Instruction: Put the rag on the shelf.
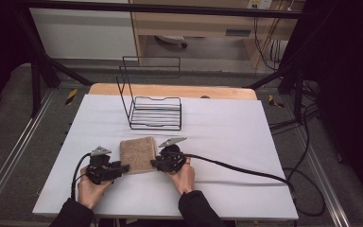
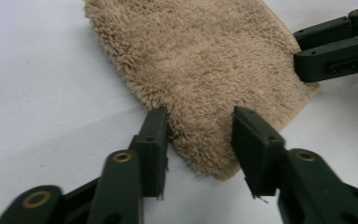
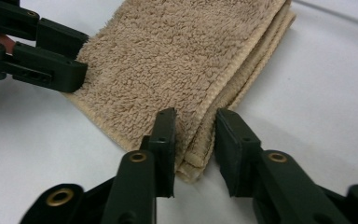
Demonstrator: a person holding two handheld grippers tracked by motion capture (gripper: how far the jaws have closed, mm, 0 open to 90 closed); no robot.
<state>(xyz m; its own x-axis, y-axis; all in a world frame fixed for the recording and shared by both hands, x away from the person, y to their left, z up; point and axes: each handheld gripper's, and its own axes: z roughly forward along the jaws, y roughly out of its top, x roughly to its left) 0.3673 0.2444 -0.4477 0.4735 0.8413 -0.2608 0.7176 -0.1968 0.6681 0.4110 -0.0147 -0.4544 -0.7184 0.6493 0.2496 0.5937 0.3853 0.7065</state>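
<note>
The folded towel (image 1: 138, 154) lies flat on the white tabletop (image 1: 227, 137), near the person's edge, in front of a black wire rack (image 1: 153, 112) that stands well apart from it. In the high view the left tongs (image 1: 123, 167) meet the towel's near left corner and the right tongs (image 1: 154, 164) its right edge. The left gripper view shows the left tongs (image 2: 200, 122) straddling that corner, jaws parted, pile between them but not pinched. The right gripper view shows the stacked folded layers at the edge, which the high view hides; the right tongs (image 3: 196, 122) straddle that edge, and whether they pinch it I cannot tell.
</note>
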